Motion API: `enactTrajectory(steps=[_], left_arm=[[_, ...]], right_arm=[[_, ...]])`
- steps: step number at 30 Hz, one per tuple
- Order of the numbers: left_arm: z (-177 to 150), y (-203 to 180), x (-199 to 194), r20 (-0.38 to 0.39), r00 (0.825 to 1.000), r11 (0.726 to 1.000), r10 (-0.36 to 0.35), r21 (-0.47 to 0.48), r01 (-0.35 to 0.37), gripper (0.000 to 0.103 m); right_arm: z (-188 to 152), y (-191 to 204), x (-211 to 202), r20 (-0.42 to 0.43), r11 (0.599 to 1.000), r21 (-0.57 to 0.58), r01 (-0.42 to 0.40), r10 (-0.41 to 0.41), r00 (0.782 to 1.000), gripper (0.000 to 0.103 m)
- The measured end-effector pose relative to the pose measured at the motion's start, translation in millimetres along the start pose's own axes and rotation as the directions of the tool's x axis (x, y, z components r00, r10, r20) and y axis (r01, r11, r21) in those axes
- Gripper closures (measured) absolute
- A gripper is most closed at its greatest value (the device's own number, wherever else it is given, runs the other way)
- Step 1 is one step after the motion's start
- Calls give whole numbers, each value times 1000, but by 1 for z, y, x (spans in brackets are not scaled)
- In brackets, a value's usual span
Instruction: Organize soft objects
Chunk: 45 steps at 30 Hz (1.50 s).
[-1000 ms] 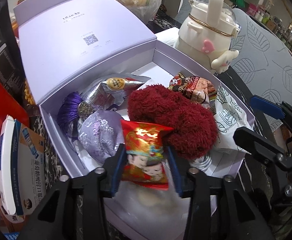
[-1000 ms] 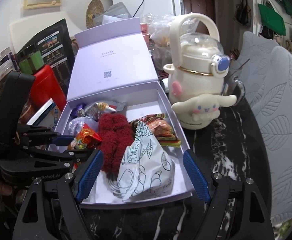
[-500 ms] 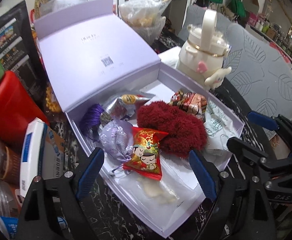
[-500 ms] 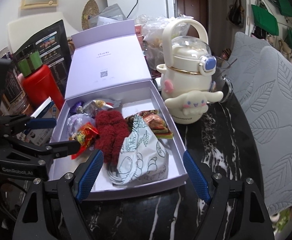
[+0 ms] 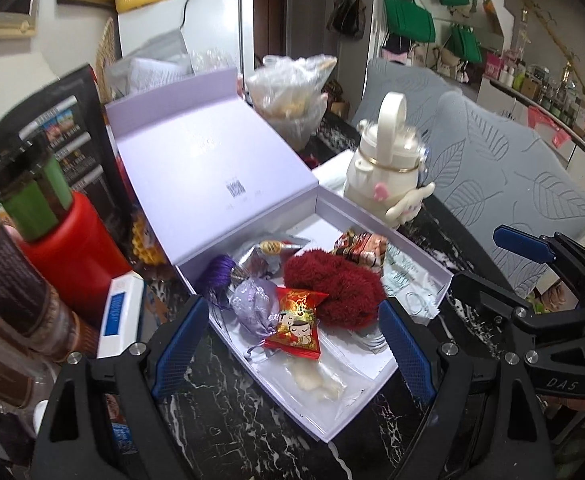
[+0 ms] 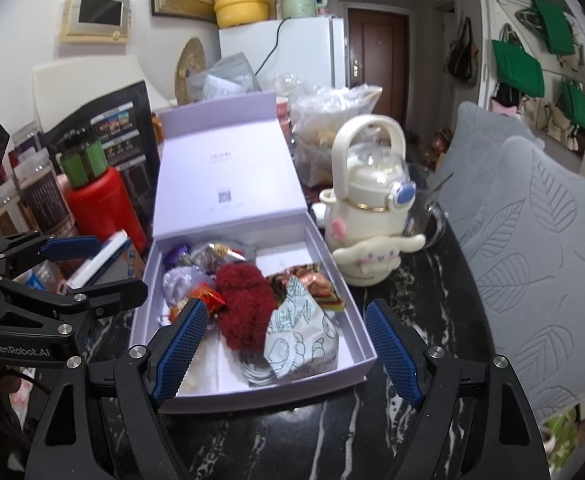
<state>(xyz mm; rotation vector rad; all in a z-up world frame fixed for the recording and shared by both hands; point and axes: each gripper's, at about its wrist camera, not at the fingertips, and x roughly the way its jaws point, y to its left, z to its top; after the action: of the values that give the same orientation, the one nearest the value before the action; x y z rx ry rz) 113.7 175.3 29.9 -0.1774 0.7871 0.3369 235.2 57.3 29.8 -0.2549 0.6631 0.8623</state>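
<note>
Since a second ago the left tool point(image 5: 288, 354) has let go of the red candy packet point(image 5: 295, 324) and lifted back; it now gapes wide, holding nothing. The packet lies in the lavender box point(image 5: 420, 264) against the red fluffy item point(image 5: 334, 288). The right tool point(image 6: 282, 350) is wide open and empty too. The placing step looks finished (the box is crowded); next probably means closing the lid point(image 5: 208, 176). The white kettle bottle point(image 6: 372, 216) stands just beside the box on the table point(image 5: 228, 412).

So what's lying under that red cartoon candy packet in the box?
The red packet overlaps a clear plastic bag holding something pale and touches the lilac pouch. Whatever lies directly beneath it is covered.
</note>
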Motion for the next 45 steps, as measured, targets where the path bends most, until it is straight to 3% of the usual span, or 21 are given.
enactTrajectory(steps=[12,23,45], left_arm=[[-1,-5,-57,123,992,1000,-11,1,11,15],[-16,-6,-101,188,982,1000,3,2,-4,15],[-68,-9,-137,229,972,998,43,24,-50,15]], right_arm=[[3,16,-59,96,999,-18,45,-43,995,17],[-2,32,-104,151,997,-22,78,-74,986,12],[-51,57,-146,175,991,39,129,-134,975,7]])
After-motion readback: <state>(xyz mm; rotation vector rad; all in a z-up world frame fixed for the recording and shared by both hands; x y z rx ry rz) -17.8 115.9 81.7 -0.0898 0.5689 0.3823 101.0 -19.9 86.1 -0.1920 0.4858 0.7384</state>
